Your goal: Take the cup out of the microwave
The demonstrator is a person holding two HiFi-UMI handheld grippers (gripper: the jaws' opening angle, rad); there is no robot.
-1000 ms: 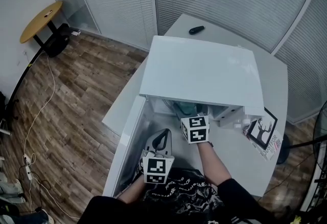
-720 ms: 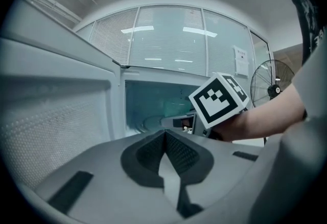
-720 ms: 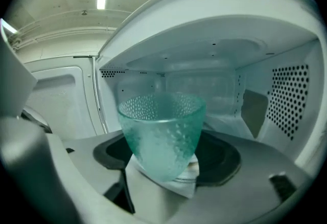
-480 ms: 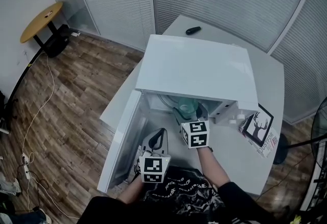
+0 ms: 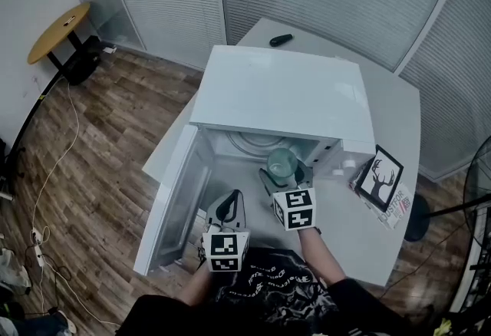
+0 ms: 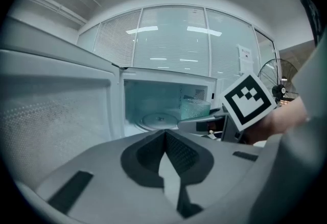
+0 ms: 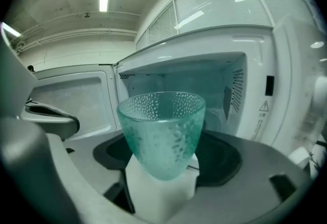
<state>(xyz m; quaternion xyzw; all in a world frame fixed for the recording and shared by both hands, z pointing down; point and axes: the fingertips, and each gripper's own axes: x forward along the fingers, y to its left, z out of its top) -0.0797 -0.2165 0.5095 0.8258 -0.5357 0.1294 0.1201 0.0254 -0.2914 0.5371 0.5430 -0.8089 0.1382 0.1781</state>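
Observation:
The green dimpled glass cup [image 5: 282, 163] sits upright between my right gripper's [image 5: 285, 178] jaws, just in front of the open white microwave [image 5: 284, 93]. In the right gripper view the cup [image 7: 162, 133] fills the middle, my right gripper [image 7: 162, 169] shut on its lower part, the empty cavity behind it. My left gripper [image 5: 229, 205] hangs lower left by the swung-open door [image 5: 173, 204], jaws shut on nothing. In the left gripper view, past my left gripper [image 6: 164, 138], the cup [image 6: 194, 109] shows right of the glass turntable [image 6: 158, 120].
The microwave stands on a white table [image 5: 395, 120]. A black remote [image 5: 281, 40] lies at the far edge; a framed deer picture [image 5: 381, 177] leans to the right of the microwave. A round wooden table [image 5: 60, 31] and floor cables [image 5: 46, 196] are on the left.
My right gripper has drawn back toward me with the cup, which has come out from under the microwave's top into plain view. The left gripper has barely moved.

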